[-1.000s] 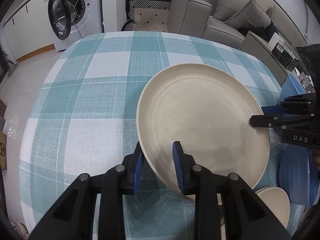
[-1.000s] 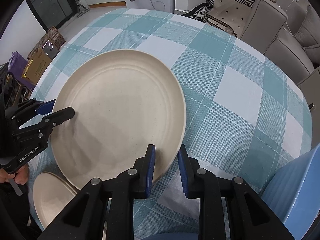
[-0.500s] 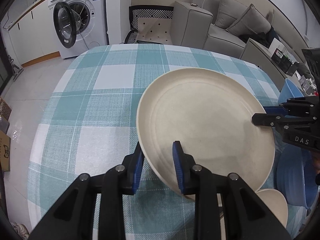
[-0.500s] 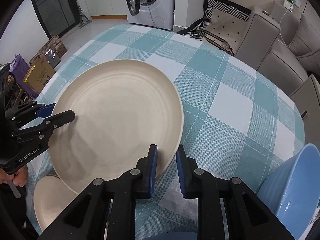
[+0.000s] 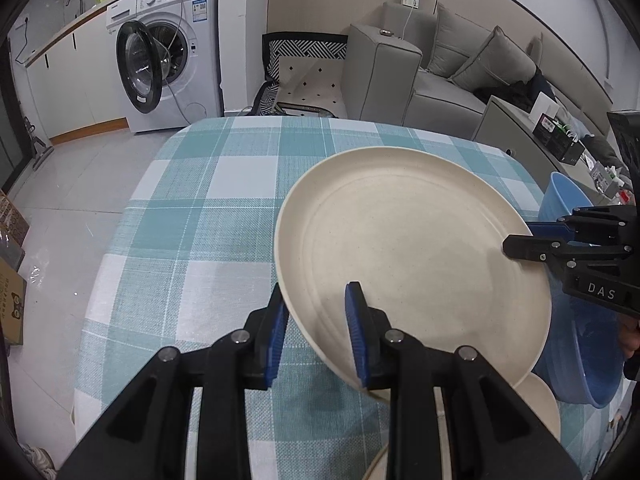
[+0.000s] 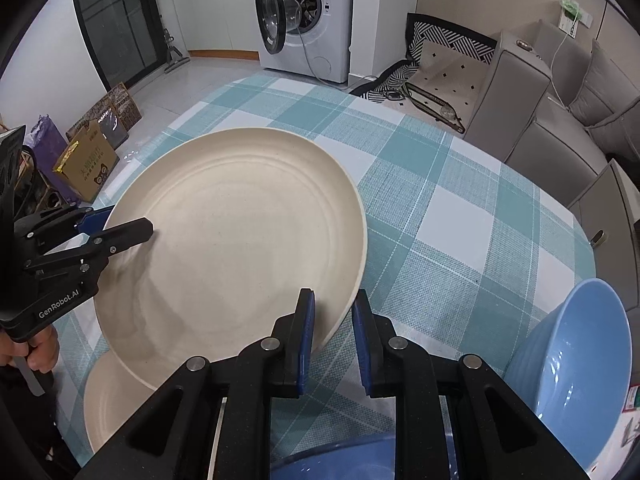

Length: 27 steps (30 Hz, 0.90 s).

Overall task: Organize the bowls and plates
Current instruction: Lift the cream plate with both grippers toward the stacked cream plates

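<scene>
Gripping opposite rims, both tools point(image 5: 316, 334) point(image 6: 333, 334) clamp the cream plate point(image 5: 408, 256) above tablecloth point(image 5: 192, 216).

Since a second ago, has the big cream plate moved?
Yes. The big cream plate, gripped by both grippers, has lifted: more checked tablecloth and washing machine show beyond it.

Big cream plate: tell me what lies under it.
Under the raised big cream plate lies the checked tablecloth and part of a smaller cream plate at its near edge. The rest of that plate is covered.
</scene>
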Tool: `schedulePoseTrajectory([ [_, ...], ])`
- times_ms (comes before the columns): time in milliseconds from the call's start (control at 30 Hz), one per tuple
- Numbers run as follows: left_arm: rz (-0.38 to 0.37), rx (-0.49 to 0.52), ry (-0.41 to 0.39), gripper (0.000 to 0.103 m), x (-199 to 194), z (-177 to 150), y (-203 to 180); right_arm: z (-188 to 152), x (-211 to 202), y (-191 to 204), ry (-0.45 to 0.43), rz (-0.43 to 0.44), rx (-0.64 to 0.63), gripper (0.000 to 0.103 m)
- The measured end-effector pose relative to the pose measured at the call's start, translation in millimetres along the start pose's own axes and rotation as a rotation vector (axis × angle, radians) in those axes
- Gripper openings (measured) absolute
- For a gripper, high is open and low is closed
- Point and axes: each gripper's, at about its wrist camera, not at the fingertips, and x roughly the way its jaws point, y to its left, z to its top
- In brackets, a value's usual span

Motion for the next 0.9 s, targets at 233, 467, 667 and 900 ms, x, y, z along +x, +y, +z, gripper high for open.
schedulePoseTrajectory([
  [233,0.007,0.008,-0.033,0.027,-19.3,-5.2,-2.6,-9.8,-22.1,10.2,-0.033,0.005,-0.003,0.019],
  [467,0.010,0.014,-0.067,0.027,-37.9,-11.5,-6.4,-20.8,-44.7,15.9,-0.078,0.004,0.007,0.019],
  [667,0.013,0.018,-0.083,0.027,-49.2,-18.1,-7.0,-31.0,-55.7,23.2,-0.096,0.004,0.007,0.019],
  [900,0.010,0.024,-0.100,0.027,-61.9,-28.2,-8.2,-42.8,-67.5,31.0,-0.109,0.005,0.004,0.019],
])
